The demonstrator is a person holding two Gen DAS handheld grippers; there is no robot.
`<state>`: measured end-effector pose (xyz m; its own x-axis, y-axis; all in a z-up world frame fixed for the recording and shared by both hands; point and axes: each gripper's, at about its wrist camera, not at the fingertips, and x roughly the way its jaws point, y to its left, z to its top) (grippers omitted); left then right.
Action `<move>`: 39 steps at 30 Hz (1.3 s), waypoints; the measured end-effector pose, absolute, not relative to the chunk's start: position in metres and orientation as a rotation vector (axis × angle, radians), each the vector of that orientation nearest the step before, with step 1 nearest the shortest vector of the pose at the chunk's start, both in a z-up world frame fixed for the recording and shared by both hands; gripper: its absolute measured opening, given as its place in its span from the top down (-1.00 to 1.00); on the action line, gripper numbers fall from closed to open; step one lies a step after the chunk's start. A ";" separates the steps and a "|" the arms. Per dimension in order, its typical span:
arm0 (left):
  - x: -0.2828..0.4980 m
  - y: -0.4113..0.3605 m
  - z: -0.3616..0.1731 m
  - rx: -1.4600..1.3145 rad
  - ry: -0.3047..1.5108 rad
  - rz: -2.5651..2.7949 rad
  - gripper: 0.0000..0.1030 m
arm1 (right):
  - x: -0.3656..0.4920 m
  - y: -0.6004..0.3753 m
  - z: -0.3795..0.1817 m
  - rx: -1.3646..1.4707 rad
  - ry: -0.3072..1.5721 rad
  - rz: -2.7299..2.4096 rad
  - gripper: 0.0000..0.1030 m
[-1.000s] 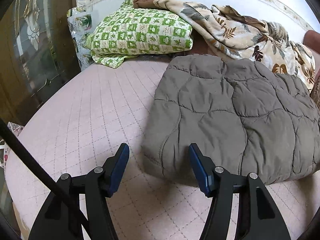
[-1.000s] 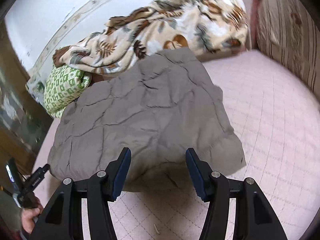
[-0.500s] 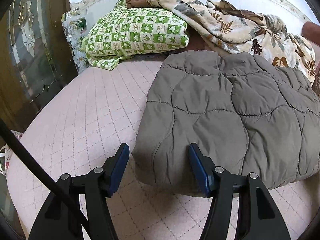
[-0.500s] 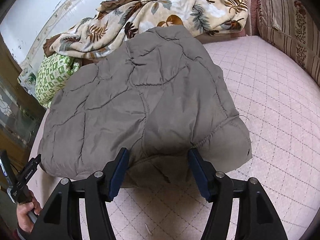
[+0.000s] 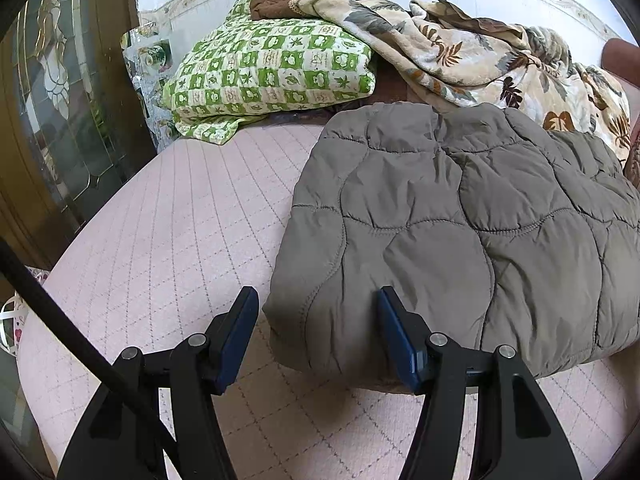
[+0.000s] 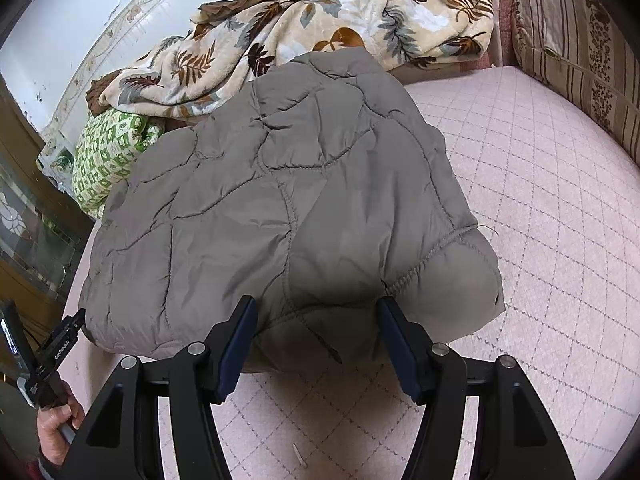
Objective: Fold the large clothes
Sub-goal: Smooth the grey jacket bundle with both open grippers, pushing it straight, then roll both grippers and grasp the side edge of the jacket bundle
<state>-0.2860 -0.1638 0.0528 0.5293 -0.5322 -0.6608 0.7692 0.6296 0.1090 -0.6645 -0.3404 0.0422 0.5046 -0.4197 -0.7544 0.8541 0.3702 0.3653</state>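
Tools sit nearest: left tool (image 5: 314, 334) and right tool (image 6: 314, 336), both with jaws apart, gripping nothing. Directly ahead on the pink bed (image 5: 180, 240) lies the folded grey quilted jacket (image 6: 280, 208), its near edge spanning both tools, left corner and right corner. Beyond, a leaf-print blanket (image 6: 320, 12).

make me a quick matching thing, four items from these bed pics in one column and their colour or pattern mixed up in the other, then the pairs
Column one:
1. quilted jacket
2. pillow
3. blanket
4. bed cover

Column two:
A. pale pink with a diamond grid
B. cream with brown leaf print
C. plain grey-brown
D. green and white checks

Pairs: 1-C, 2-D, 3-B, 4-A
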 end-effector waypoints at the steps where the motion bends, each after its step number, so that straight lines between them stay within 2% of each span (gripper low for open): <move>1: -0.286 -0.163 0.053 0.418 0.628 -0.803 -0.18 | -0.665 -0.340 0.042 0.829 0.611 -0.885 -0.31; 19: -0.290 -0.157 0.059 0.411 0.615 -0.811 -0.18 | -0.691 -0.336 0.055 0.872 0.556 -0.910 -0.31; 28: -0.255 -0.139 0.055 0.233 0.806 -0.808 -0.18 | -0.710 -0.338 0.055 0.934 0.507 -0.918 -0.31; 36: -0.253 -0.146 0.043 0.262 0.870 -0.835 -0.18 | -0.713 -0.340 0.049 0.971 0.520 -0.893 -0.31; 39: -0.240 -0.139 0.045 0.187 0.921 -0.854 -0.18 | -0.715 -0.340 0.046 0.986 0.527 -0.897 -0.31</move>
